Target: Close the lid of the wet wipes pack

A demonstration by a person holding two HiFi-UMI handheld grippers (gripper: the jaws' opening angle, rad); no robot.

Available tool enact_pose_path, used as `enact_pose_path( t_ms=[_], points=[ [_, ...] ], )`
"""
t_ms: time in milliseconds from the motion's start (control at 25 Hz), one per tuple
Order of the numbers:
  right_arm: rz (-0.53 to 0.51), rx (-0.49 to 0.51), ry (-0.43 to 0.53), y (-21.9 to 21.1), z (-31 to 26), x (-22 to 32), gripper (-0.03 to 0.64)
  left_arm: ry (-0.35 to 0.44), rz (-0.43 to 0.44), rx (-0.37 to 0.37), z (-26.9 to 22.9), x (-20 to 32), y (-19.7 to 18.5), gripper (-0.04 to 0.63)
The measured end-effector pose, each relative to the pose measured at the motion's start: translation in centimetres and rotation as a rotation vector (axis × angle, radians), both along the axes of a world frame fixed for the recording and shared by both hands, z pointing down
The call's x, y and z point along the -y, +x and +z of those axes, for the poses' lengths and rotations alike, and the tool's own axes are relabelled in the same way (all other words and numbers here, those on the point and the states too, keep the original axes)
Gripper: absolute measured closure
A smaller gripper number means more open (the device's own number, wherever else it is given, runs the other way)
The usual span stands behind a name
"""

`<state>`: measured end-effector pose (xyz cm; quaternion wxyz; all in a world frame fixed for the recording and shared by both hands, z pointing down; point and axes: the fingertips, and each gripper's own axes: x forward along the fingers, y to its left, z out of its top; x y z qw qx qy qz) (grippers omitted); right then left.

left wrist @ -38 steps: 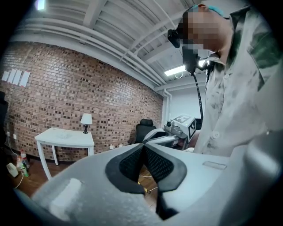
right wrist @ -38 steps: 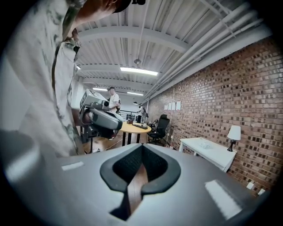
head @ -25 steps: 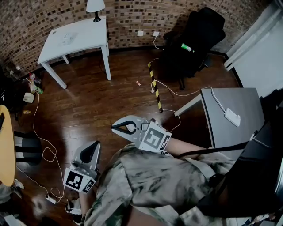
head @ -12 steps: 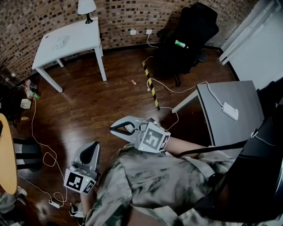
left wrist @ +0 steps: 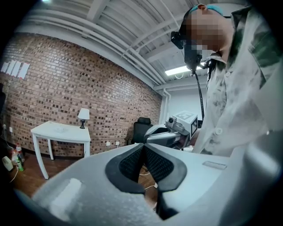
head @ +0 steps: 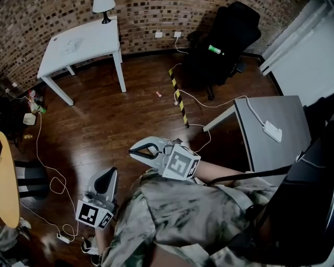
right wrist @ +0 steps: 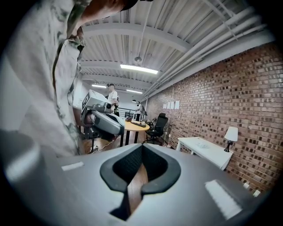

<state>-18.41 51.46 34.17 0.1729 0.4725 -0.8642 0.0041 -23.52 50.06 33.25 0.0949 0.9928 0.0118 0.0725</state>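
Observation:
A small pale pack (head: 73, 46) lies on the white table (head: 96, 39) by the far brick wall; it is too small to tell how its lid stands. Both grippers hang close to the person's body, far from that table. My left gripper (head: 111, 174) is low at the left, its jaws shut with nothing between them. My right gripper (head: 132, 152) points left over the wood floor, jaws shut and empty. The left gripper view shows the table (left wrist: 62, 131) far off and the right gripper (left wrist: 164, 132). The right gripper view shows the table (right wrist: 208, 150) and the left gripper (right wrist: 105, 120).
A lamp (head: 103, 6) stands on the white table's far corner. A black office chair (head: 224, 47) is at the back right, a grey desk (head: 276, 133) at the right, a round wooden table (head: 6, 182) at the left. Cables and a yellow-black strip (head: 180, 101) cross the floor.
The head view has shifted slightly, so the room has slid a little in the picture. Both grippers keep the same pose and stay shut.

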Motion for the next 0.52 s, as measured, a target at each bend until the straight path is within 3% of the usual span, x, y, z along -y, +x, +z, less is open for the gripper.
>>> enact_pose_path(
  t_ms=[520],
  points=[
    [-0.003, 0.001, -0.024, 3.0, 2.2, 2.8, 0.614, -0.017, 0.004, 0.005, 0.8, 2.8, 2.9, 0.594]
  ],
)
